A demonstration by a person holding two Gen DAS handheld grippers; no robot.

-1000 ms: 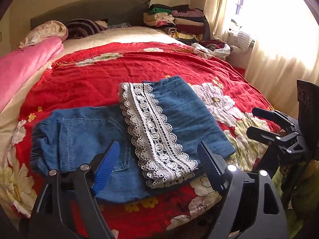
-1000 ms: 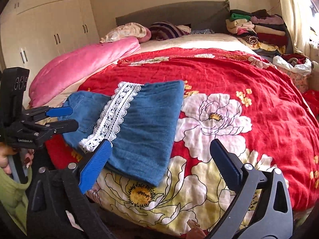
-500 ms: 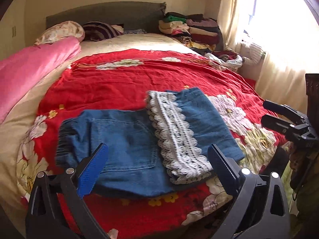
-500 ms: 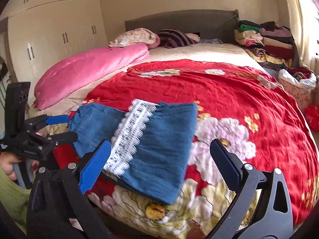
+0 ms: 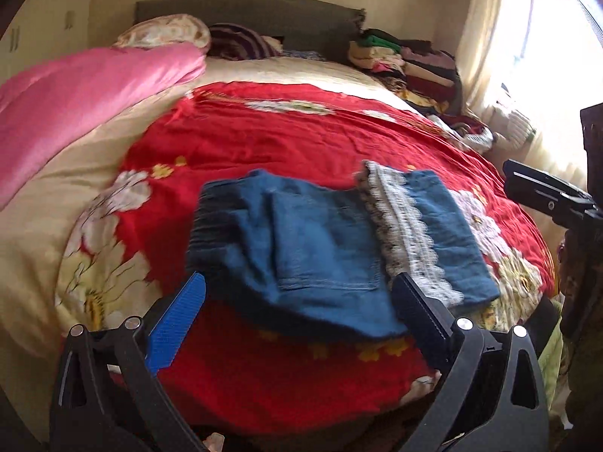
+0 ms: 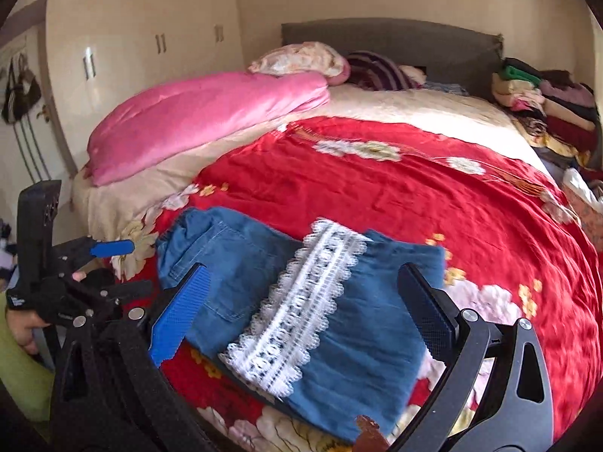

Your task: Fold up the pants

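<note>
Blue denim pants with a white lace hem band lie folded on the red floral bedspread, leg end laid over the seat. In the right wrist view the pants and lace lie just past my fingers. My left gripper is open and empty, held back from the near edge of the pants. My right gripper is open and empty, above the near edge. Each gripper shows in the other's view: the right one, the left one.
The red floral bedspread covers the bed. A pink quilt lies along the left side, pillows at the headboard. A stack of folded clothes sits at the far right corner. White wardrobes stand left.
Both grippers have drawn back and swung leftward, so the pants sit farther right and farther away in the left wrist view. The pants have not moved on the bed.
</note>
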